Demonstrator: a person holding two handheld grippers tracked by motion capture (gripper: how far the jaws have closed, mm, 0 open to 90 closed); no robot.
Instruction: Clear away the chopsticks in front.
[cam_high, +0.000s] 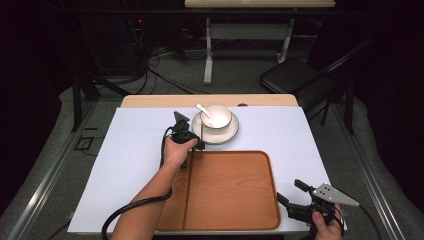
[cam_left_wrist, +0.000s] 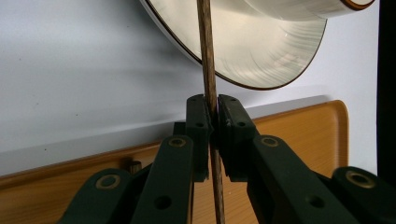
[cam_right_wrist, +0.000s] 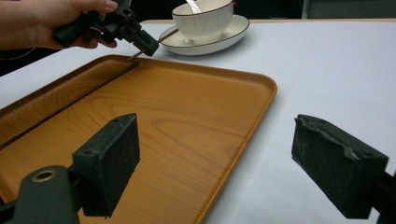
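Observation:
My left gripper (cam_high: 199, 145) (cam_left_wrist: 211, 105) (cam_right_wrist: 150, 46) is shut on a thin wooden chopstick (cam_high: 201, 130) (cam_left_wrist: 208, 56) (cam_right_wrist: 168, 35). Its far end reaches over the rim of a white plate (cam_high: 227, 134) (cam_left_wrist: 261, 56) (cam_right_wrist: 224, 37); its near end hangs above the wooden tray's (cam_high: 230, 190) (cam_left_wrist: 299, 126) (cam_right_wrist: 187, 116) far left corner. On the plate stands a white bowl (cam_high: 216, 116) (cam_right_wrist: 203, 18) with a spoon (cam_high: 202, 108). A second chopstick (cam_high: 187, 195) (cam_right_wrist: 70, 102) lies along the tray's left side. At the tray's near right corner my right gripper (cam_high: 290, 191) (cam_right_wrist: 219, 149) is open and holds nothing.
A pale mat (cam_high: 135, 150) covers the table, with bare room left and right of the tray. A black folding chair (cam_high: 290, 75) stands beyond the table at the right, and another table's legs (cam_high: 207, 50) and floor cables lie farther back.

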